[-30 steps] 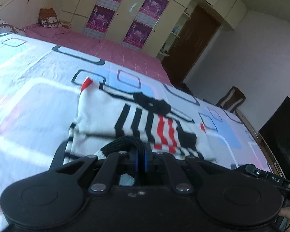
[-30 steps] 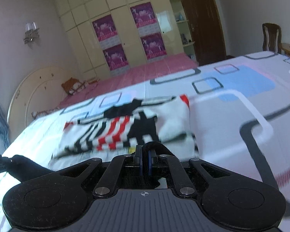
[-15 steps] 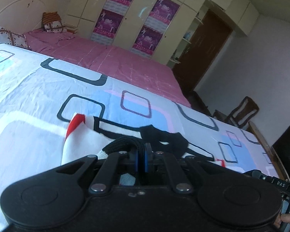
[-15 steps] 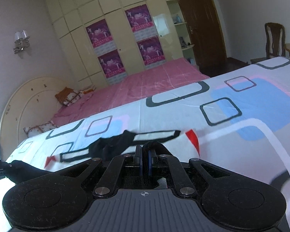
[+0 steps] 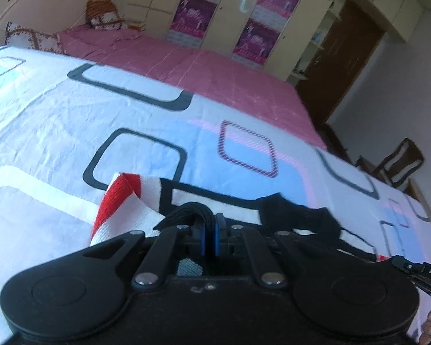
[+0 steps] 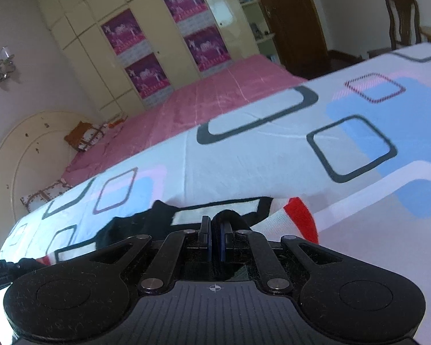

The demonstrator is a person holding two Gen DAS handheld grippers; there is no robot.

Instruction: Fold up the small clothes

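The left claw [image 5: 209, 231] is pinched tight on a black band of the small garment [image 5: 129, 207], its blue-padded fingers nearly together with the dark fabric bunched between them. The right claw [image 6: 214, 240] grips a black edge of the same garment [image 6: 298, 215] in the same way, pads almost touching around the cloth. The garment is white knit with red cuffs and black trim; it lies on the near part of the bed [image 5: 57, 120], stretched between the two claws, with a red-edged corner folded over at the left in the left wrist view and another red corner at the right in the right wrist view. How much of it is raised off the bedsheet is hard to judge, since each claw body hides the near portion. The sheet is white with blue patches and dark rounded squares. Farther off lies a pink bedspread [image 5: 215, 74], then cream wardrobes with purple posters [image 6: 135, 51]. A wooden chair [image 6: 402, 20] stands at the far right, near a brown door [image 6: 290, 14].
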